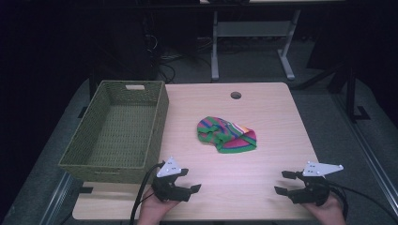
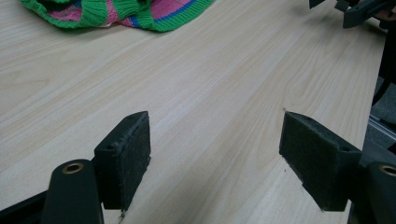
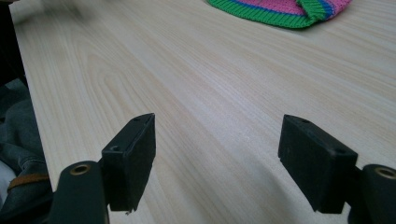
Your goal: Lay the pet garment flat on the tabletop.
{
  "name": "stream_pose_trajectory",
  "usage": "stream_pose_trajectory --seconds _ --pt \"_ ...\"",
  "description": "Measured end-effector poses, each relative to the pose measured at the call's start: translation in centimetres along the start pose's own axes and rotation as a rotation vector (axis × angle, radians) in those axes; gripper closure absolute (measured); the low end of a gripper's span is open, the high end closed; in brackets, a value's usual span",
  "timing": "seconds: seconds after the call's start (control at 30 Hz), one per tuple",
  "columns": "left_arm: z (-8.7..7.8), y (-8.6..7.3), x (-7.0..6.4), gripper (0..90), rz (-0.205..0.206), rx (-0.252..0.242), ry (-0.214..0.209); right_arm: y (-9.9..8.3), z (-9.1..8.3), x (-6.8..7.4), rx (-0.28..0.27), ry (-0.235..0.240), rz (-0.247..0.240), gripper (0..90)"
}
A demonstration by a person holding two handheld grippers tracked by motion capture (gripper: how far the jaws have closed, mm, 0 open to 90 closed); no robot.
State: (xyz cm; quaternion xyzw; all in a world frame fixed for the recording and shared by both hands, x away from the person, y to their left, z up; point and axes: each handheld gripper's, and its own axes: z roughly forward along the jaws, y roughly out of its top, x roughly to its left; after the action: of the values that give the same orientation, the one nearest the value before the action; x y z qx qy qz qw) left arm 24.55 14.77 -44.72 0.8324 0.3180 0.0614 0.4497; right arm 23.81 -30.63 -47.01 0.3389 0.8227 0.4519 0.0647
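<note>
A striped knitted cloth (image 1: 226, 135) in green, pink and blue lies crumpled near the middle of the wooden table (image 1: 263, 112). My left gripper (image 1: 191, 180) rests at the front left, open, jaws pointing right with nothing between them. My right gripper (image 1: 283, 183) sits at the front right, open and empty, jaws pointing left. In the left gripper view the cloth (image 2: 116, 13) lies far ahead at the top, past the open left gripper (image 2: 215, 161). In the right gripper view the cloth (image 3: 285, 10) shows at the top edge, beyond the open right gripper (image 3: 217, 161).
An empty green woven basket (image 1: 158, 125) stands on the table's left side. A round cable hole (image 1: 235, 95) is at the back of the table. Desk legs and cables stand on the floor behind. The other gripper (image 2: 359, 10) shows at the top right of the left gripper view.
</note>
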Motion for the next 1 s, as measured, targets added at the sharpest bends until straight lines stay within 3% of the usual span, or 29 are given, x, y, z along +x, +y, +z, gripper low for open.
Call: stream_pose_trajectory --seconds 0.23,0.33,0.47,0.53,0.57,0.73,0.83,0.97,1.0 --pt "0.1 0.0 0.1 24.4 -0.001 0.002 -0.003 0.1 0.3 0.1 0.024 -0.005 -0.013 27.1" --pt "0.0 0.0 -0.2 24.5 0.016 0.001 0.001 0.5 0.2 0.7 0.029 -0.020 -0.044 27.1" --pt "0.2 -0.1 -0.4 24.4 0.023 0.005 0.001 1.2 0.3 1.2 0.004 -0.016 -0.063 26.2" --pt "0.2 -0.1 -0.5 24.4 0.027 0.005 0.004 2.2 0.8 1.9 0.013 -0.033 -0.136 25.5" --pt "0.2 -0.1 -0.5 24.4 0.027 0.007 0.003 2.2 0.8 1.9 0.013 -0.033 -0.136 25.5" --pt "0.2 0.0 -0.6 24.5 0.045 0.004 0.003 4.2 1.6 2.2 0.014 -0.004 -0.244 25.5" --pt "0.2 0.0 -0.5 24.5 0.045 0.004 0.004 4.8 1.9 2.3 0.017 0.010 -0.280 25.6" --pt "0.2 0.0 -0.4 24.5 0.040 -0.003 0.003 5.9 2.6 2.3 0.074 0.025 -0.292 25.6" --pt "0.1 0.0 -0.5 24.5 0.045 -0.003 0.006 6.4 3.0 2.0 0.102 0.036 -0.262 25.5"
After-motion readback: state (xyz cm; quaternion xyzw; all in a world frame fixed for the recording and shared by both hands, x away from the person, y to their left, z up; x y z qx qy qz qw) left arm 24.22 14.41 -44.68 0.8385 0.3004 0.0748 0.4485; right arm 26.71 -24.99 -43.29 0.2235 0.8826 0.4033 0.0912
